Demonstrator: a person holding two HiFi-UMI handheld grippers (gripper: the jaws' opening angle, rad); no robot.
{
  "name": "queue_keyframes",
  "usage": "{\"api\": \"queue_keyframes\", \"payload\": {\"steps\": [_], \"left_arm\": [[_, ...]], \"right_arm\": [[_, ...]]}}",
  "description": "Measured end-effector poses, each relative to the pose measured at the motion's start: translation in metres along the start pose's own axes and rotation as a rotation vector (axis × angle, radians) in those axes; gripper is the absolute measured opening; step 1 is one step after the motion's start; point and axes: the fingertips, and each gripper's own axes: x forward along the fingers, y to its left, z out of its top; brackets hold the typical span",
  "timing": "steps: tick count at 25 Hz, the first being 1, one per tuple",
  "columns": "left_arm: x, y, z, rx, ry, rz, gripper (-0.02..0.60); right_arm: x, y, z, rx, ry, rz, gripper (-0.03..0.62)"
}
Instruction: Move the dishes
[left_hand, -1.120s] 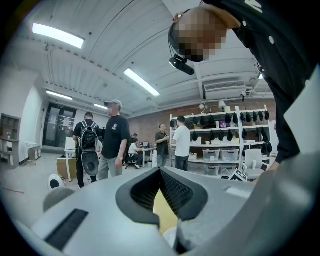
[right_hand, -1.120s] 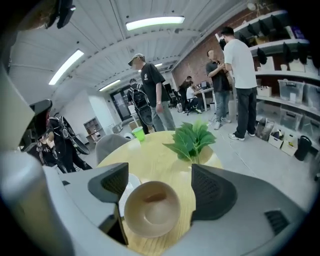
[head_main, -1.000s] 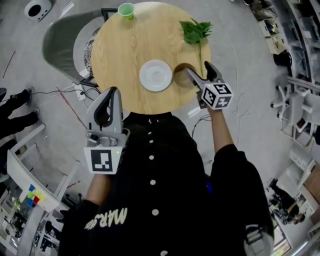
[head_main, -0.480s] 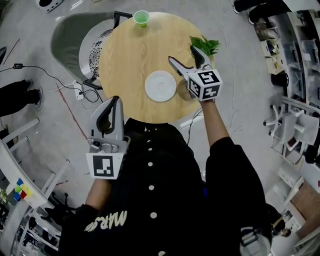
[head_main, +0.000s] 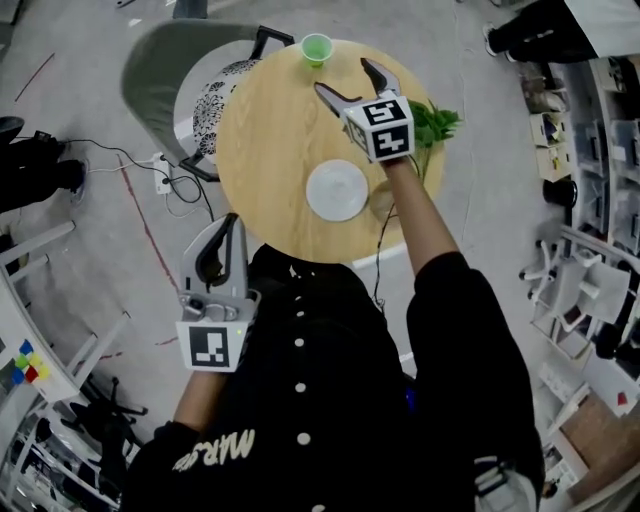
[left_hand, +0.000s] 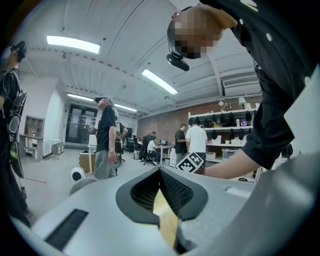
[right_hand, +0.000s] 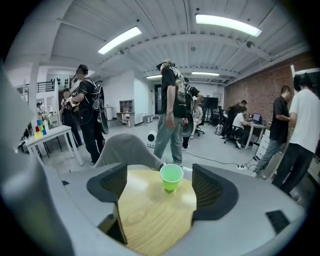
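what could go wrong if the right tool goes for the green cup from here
1. The green cup stands close to the far rim of the round table and looks light; the open right tool is lined up on it but not around it, so a jaw could nudge it over or off the edge.
2. The forearm stretches past the white plate and the leafy sprig; dropping lower might brush them.

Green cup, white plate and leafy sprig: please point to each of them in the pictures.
green cup (right_hand: 171, 179), right gripper view, middle of its side wall
white plate (head_main: 337, 190), head view, bare centre of the plate
leafy sprig (head_main: 440, 122), head view, on the leaves
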Motion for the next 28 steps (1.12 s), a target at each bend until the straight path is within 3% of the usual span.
{"api": "queue_keyframes", "payload": {"steps": [5,14,28], "left_arm": [[-0.004,0.017,-0.008,-0.014,0.022,0.029,0.003],[-0.004,0.045,-0.025,-0.035,0.066,0.076,0.003],[0.006,0.067,-0.048,-0.073,0.129,0.115,0.003]], "right_arm": [[0.049,-0.008,0.003,-0.034,0.077,0.002,0.407],[0.123,-0.026,-0.03,-0.057,0.234,0.024,0.416],[0.166,-0.033,-0.047,-0.026,0.319,0.033,0.39]]}}
